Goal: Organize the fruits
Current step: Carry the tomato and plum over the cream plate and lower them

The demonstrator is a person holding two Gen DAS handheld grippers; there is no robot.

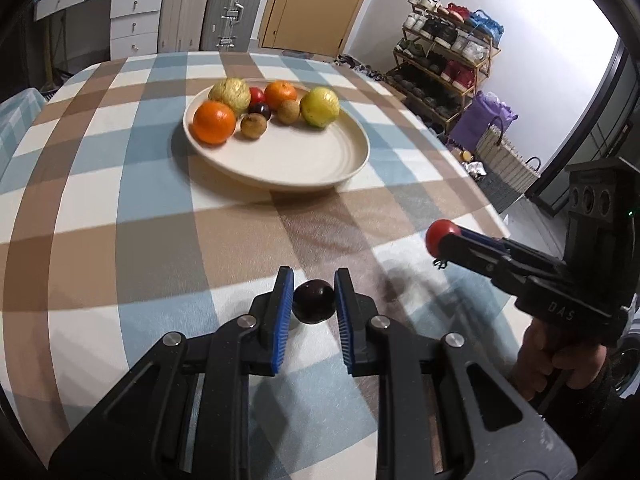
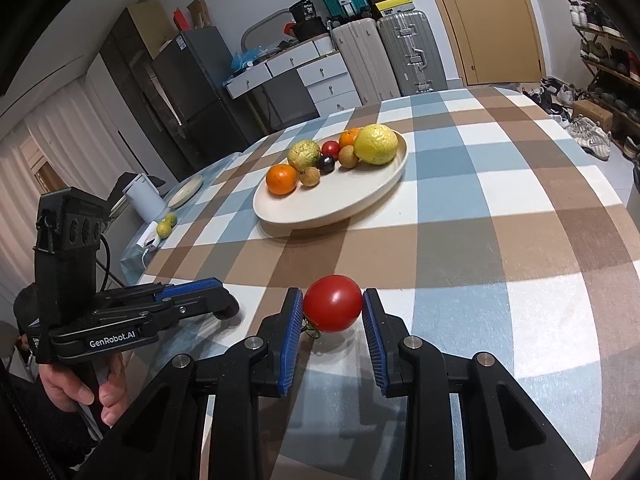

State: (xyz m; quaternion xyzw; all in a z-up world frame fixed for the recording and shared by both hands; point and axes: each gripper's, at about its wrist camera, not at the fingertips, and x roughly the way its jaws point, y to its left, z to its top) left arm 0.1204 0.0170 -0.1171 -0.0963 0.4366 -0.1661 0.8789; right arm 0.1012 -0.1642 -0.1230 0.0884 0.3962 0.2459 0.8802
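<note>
Checked tablecloth, dark plum in left gripper, tomato in right gripper

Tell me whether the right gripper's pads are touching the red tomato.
Touching. The right wrist view shows the red tomato pinched between the right gripper pads, both blue pads pressed against its sides, no gap.

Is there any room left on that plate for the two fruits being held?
Yes. The plate is crowded only along its far side, where the oranges, lemons and small fruits sit packed together. The near half, up to the rim facing the dark plum and red tomato, is bare. The checked cloth around the plate is open too.
</note>
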